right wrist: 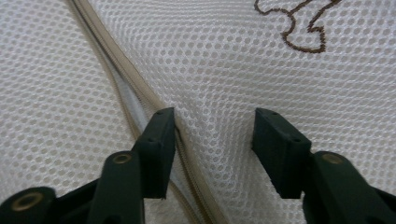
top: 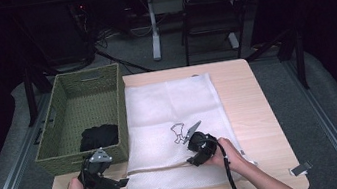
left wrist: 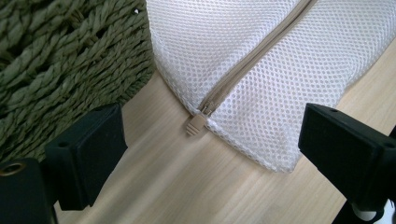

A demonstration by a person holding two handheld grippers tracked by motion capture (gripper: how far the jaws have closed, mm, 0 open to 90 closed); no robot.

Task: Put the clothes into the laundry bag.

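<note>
hovering released left tool [left wrist: 201,154] just short of zipper pull [left wrist: 196,125]; pressing spread right tool [right wrist: 215,149] onto mesh bag [right wrist: 224,70], straddling its zipper line.

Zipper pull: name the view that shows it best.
Left gripper view: the zipper pull lies sharp and close at the mesh bag's corner. The high view gives the bag but no discernible pull; the right gripper view gives zipper tape, not the pull.
</note>
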